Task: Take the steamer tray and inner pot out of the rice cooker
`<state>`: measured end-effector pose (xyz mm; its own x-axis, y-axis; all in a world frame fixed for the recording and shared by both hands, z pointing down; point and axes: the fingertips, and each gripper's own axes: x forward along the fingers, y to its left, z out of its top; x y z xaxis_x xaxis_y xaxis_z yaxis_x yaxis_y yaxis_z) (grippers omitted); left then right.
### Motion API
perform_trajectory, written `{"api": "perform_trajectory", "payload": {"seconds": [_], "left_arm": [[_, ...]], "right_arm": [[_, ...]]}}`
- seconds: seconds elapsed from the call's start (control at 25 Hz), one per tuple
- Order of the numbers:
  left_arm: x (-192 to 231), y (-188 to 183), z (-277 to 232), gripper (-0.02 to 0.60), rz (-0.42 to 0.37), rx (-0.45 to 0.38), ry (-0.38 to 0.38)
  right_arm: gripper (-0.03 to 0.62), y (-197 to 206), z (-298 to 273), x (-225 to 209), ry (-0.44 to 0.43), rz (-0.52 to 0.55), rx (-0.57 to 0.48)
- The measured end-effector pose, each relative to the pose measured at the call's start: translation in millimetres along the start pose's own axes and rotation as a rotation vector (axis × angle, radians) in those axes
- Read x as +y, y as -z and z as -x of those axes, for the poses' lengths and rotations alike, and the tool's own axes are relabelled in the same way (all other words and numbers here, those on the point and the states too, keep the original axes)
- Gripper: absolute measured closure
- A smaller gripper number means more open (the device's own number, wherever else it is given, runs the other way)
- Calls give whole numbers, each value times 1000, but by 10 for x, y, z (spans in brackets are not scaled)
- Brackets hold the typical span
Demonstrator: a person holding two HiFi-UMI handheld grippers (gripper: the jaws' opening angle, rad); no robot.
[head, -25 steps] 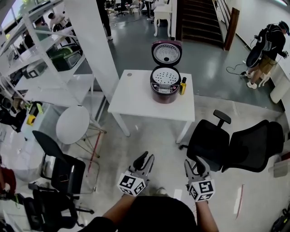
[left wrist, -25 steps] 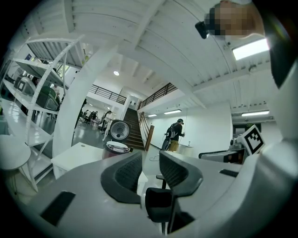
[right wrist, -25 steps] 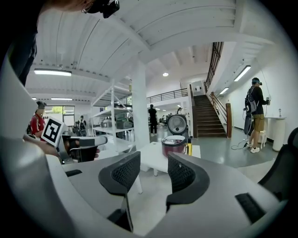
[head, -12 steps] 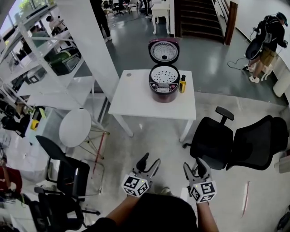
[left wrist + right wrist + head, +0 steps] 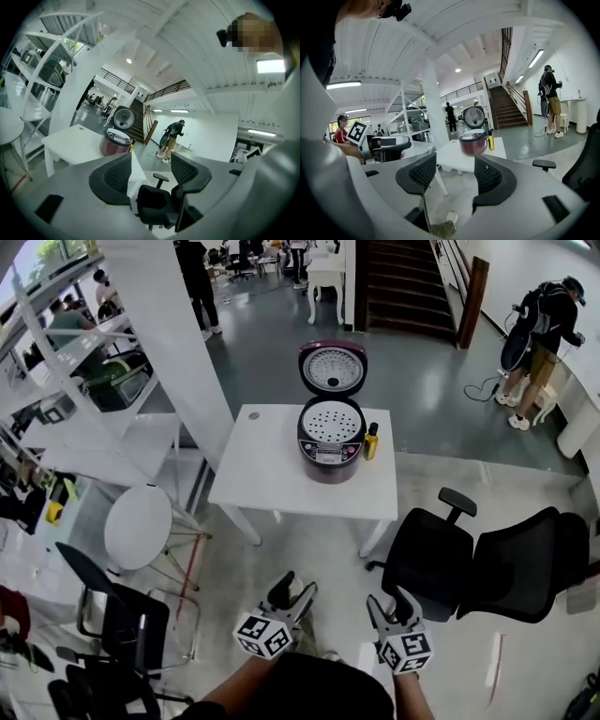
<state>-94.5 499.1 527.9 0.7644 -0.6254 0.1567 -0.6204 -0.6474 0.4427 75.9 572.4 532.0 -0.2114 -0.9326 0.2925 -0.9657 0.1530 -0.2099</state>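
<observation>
Left tongs [image 5: 294, 589], right tongs [image 5: 389, 601] dropped, just opened wide | round maroon cooker [image 5: 328, 451] | perforated, perhaps metal tray [image 5: 331, 421]

A white worktop [image 5: 272, 470] is seen at the centre of the frame, and a yellow bottle [image 5: 371, 442] is stood on it. Two black office chairs [image 5: 427, 563] [image 5: 525, 559] are placed at lower right, a round white stool [image 5: 138, 526] at left.

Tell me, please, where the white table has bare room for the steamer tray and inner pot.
The table is bare on its left half, between the rice cooker and a small round disc at the far left corner; the front strip before the cooker is free too. Right of the cooker is crowded: a yellow bottle stands close beside it.
</observation>
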Motion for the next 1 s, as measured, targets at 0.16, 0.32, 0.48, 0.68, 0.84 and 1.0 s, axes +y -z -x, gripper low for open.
{"api": "perform_trajectory", "payload": {"seconds": [0.16,0.32,0.48,0.68,0.84,1.0], "left_arm": [[429,-202,-491,339,-43,43,7],[882,-570,-971,336,-83,53,40],[1131,-908,-1411,325,-98,101,142],[1460,-1306,-1922,325,-112,101,218],[1797,-1432,-2143,325,-102,108,224],[2111,-1502,-2319,325,-111,119,238]], "right_arm": [[372,-99,-523,-122,27,1,34],[372,-274,-1185,-198,21,-1,73],[372,-669,-1689,-280,77,10,40],[372,-892,-2281,-435,162,10,72],[372,-982,-2721,-435,170,24,112],[372,-1124,-3150,-416,174,20,121]]}}
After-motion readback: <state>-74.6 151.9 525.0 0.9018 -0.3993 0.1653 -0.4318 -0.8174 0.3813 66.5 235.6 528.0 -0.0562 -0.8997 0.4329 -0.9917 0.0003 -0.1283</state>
